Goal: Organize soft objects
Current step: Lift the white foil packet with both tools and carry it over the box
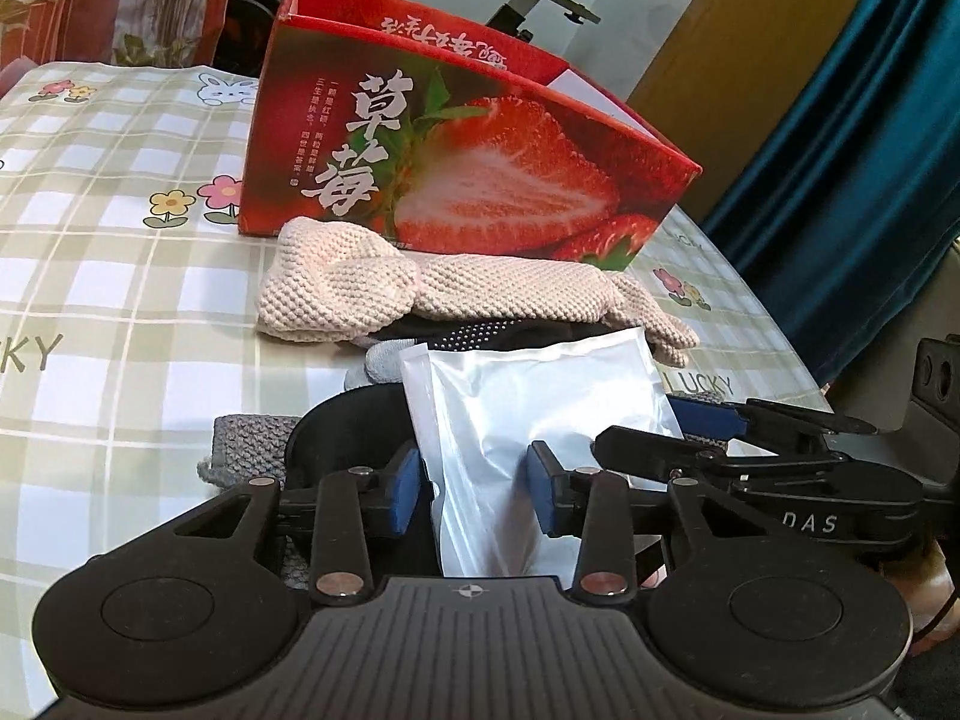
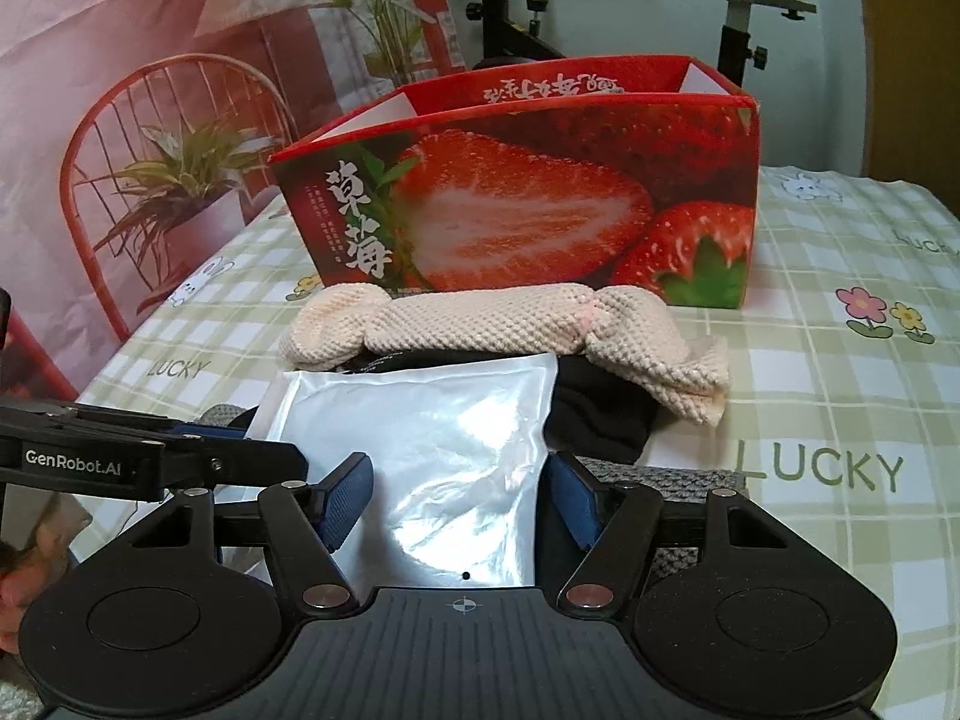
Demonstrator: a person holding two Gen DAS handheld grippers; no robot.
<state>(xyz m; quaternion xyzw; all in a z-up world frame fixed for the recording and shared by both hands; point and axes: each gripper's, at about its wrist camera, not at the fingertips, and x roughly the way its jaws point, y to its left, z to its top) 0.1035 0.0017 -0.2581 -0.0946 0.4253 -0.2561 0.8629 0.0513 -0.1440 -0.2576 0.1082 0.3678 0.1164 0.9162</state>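
Note:
A silver foil pouch [image 1: 540, 396] [image 2: 420, 420] is lifted in front of a pile of soft things. My left gripper [image 1: 474, 492] is shut on its lower left part, the foil creased between the blue pads. My right gripper [image 2: 456, 498] holds the same pouch across its width, both pads against its edges. Behind the pouch lies a pink knitted piece [image 1: 420, 294] [image 2: 510, 318] over a black cloth [image 2: 600, 420] and a grey knitted piece [image 1: 252, 438] [image 2: 690, 474]. An open red strawberry box [image 1: 480, 168] [image 2: 540, 210] stands just beyond the pile.
A checked tablecloth [image 1: 120, 240] [image 2: 840, 390] with flowers and "LUCKY" print covers the table. The table's right edge [image 1: 780, 324] runs beside a blue curtain [image 1: 840, 180]. An exercise bike [image 2: 750, 12] stands behind the box.

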